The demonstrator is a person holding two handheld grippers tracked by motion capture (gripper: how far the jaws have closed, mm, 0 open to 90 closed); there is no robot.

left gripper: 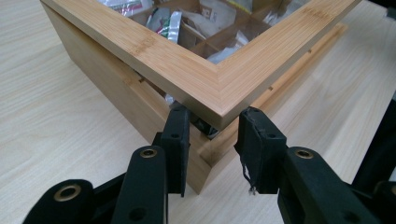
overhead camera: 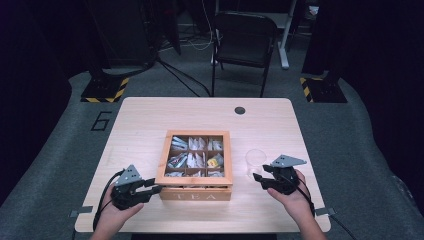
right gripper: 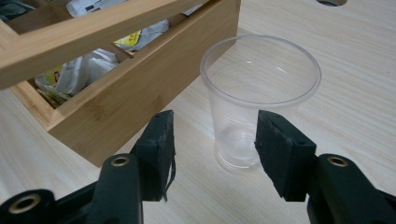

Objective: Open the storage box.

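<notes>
A wooden tea box (overhead camera: 195,193) marked TEA stands mid-table, with several tea bags (overhead camera: 192,159) in its compartments. Its framed lid (left gripper: 205,79) is tilted up off the base (left gripper: 107,84). My left gripper (overhead camera: 156,187) is at the box's front-left corner, and in the left gripper view (left gripper: 215,126) its jaws are shut on that corner of the lid. A clear plastic cup (overhead camera: 255,161) stands upright and empty just right of the box. My right gripper (overhead camera: 259,179) is behind it; in the right gripper view (right gripper: 212,135) the jaws stand open on either side of the cup's (right gripper: 261,93) lower part.
The light wooden table (overhead camera: 150,115) has a round cable hole (overhead camera: 239,110) at the back. Beyond it stands a black chair (overhead camera: 245,37). Two stand bases with yellow-black stripes (overhead camera: 105,90) (overhead camera: 320,87) flank the far corners. Both hands are near the front edge.
</notes>
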